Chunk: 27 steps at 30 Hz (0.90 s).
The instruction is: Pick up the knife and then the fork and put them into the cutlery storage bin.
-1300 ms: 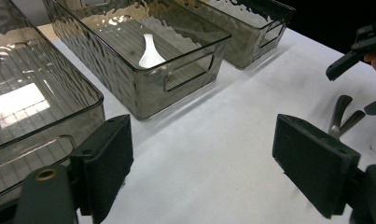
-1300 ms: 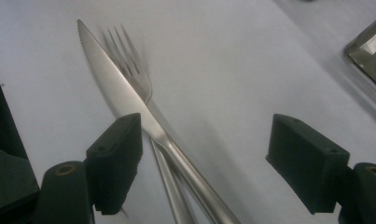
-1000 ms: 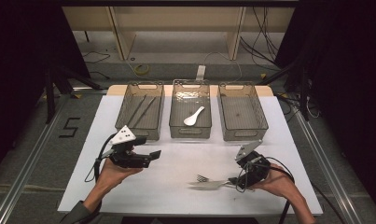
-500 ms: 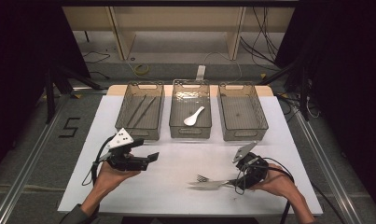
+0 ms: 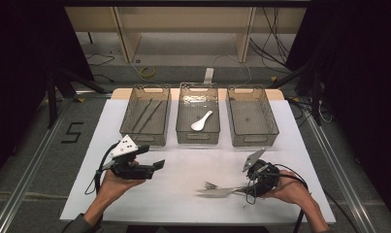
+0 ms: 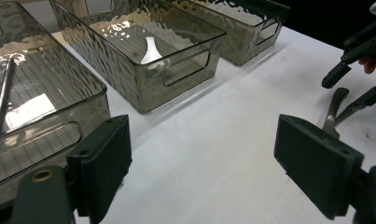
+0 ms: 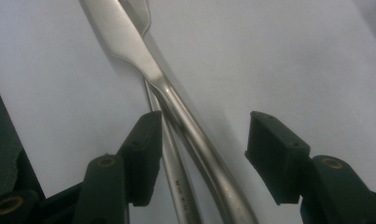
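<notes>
High view: a white surface (image 5: 183, 170) carries three smoky clear plastic bins in a row. The left bin (image 5: 145, 115) holds thin metal sticks, the middle bin (image 5: 198, 119) holds a white ceramic spoon (image 5: 202, 122), and the right bin (image 5: 252, 115) has nothing visible in it. Near the front right lie a steel knife (image 5: 217, 192) and a steel fork (image 5: 213, 186), crossed and touching. The right gripper (image 5: 247, 188) is low at their handle ends; the left gripper (image 5: 153, 158) is held above the surface, well apart from the cutlery, pointing right.

Left gripper view: its jaws stand wide apart with bare white surface between them, holding nothing. The middle bin (image 6: 143, 51) with the spoon (image 6: 151, 50) lies ahead, and the right gripper (image 6: 351, 86) with the cutlery shows at the far right.

Right gripper view: the knife (image 7: 162, 84) handle crosses over the fork (image 7: 169, 158) handle, and both run between the two black jaws. The jaws have just been closing. The left pad is against the fork handle, while a clear gap remains between the right pad and the knife, so nothing is clamped yet.
</notes>
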Tool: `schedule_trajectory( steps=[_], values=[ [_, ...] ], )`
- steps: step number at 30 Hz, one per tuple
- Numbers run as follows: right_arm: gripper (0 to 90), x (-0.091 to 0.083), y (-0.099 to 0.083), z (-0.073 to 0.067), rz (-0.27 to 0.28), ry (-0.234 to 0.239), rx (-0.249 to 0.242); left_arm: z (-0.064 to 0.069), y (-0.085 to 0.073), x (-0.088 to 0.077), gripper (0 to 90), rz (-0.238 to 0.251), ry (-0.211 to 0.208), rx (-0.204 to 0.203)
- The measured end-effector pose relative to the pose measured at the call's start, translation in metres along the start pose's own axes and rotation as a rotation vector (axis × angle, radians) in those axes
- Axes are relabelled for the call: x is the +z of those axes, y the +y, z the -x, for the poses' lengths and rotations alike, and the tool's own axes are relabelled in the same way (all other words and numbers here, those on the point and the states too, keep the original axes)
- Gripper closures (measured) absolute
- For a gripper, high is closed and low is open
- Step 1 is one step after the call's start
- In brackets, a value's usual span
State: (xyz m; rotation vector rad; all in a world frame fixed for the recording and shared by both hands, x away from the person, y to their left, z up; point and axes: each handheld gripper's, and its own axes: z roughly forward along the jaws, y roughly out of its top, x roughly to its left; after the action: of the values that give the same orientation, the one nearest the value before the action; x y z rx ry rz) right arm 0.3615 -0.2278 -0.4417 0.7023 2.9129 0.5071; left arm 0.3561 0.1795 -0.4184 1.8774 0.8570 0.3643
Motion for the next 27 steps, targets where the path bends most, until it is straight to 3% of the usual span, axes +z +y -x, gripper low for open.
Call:
schedule_trajectory(
  steps=[7, 12, 21, 25, 27],
  values=[
    [51.8, 0.002, 0.0, 0.0, -0.02, 0.0, -0.005, 0.002, 0.0, 0.001, 18.3, -0.006, 0.002, 0.005],
    [55.6, 0.009, 0.002, -0.002, -0.067, -0.006, -0.044, 0.001, 0.001, 0.0, 18.3, 0.009, -0.015, -0.019],
    [63.8, 0.01, 0.006, -0.003, -0.08, 0.017, -0.061, 0.002, 0.001, 0.001, 18.3, 0.003, -0.015, -0.009],
    [66.2, 0.011, 0.007, -0.003, -0.084, 0.0, -0.062, 0.003, 0.001, 0.002, 18.3, -0.001, -0.017, -0.006],
    [66.7, 0.012, 0.006, -0.001, -0.08, -0.006, -0.089, 0.004, 0.002, 0.002, 18.3, -0.004, -0.018, -0.001]
  ],
)
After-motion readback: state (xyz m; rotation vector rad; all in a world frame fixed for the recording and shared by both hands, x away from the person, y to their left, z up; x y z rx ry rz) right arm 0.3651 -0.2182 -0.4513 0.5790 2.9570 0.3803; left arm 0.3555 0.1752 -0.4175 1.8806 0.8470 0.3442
